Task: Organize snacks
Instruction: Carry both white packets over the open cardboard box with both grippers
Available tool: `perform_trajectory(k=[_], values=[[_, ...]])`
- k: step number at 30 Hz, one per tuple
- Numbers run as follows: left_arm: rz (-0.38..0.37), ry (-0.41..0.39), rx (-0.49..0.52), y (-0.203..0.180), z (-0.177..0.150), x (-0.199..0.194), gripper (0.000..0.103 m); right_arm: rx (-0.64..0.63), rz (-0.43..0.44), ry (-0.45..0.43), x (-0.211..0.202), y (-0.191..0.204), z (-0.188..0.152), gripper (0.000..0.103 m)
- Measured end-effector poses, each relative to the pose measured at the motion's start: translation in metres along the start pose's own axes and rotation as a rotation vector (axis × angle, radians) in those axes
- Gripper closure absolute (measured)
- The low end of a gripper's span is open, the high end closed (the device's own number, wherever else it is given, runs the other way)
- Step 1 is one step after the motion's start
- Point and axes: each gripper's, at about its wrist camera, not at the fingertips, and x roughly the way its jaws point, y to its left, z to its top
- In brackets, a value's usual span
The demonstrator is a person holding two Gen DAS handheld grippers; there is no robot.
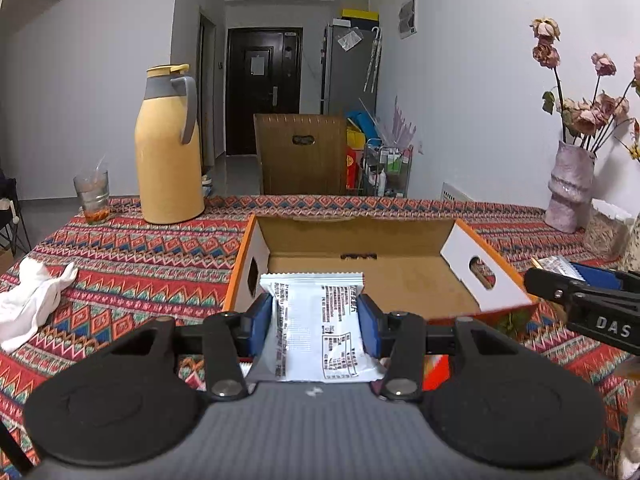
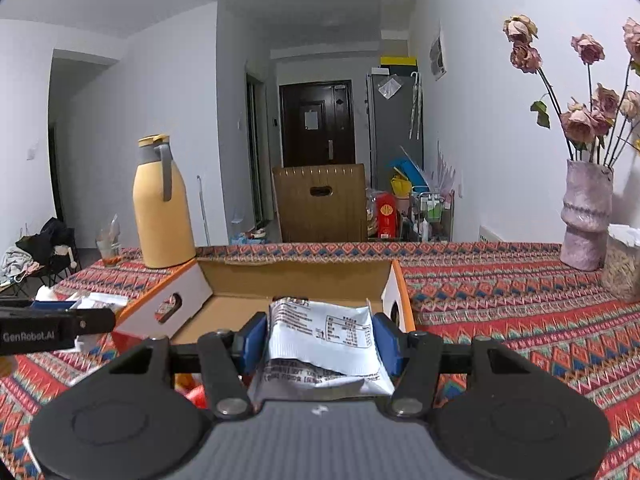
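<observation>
2 handheld grippers each clench a snack over a red patterned tablecloth [image 1: 132,264]. The left gripper [image 1: 316,320] grips a flat white printed snack packet [image 1: 320,332] between blue pads, at the near edge of an open orange-and-white cardboard box [image 1: 360,276] at 12 o'clock. The right gripper [image 2: 320,340] pinches a crumpled white printed snack packet [image 2: 324,344] before the same box. A yellow plastic thermos jug [image 1: 168,148] stands at 10 o'clock.
</observation>
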Motion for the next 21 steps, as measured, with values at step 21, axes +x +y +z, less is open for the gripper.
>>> perform_trajectory(k=[21], values=[[0.055, 0.027, -0.033, 0.0, 0.034, 0.081, 0.056, -0.013, -0.043, 0.126, 0.108, -0.006, 0.022, 0.047]])
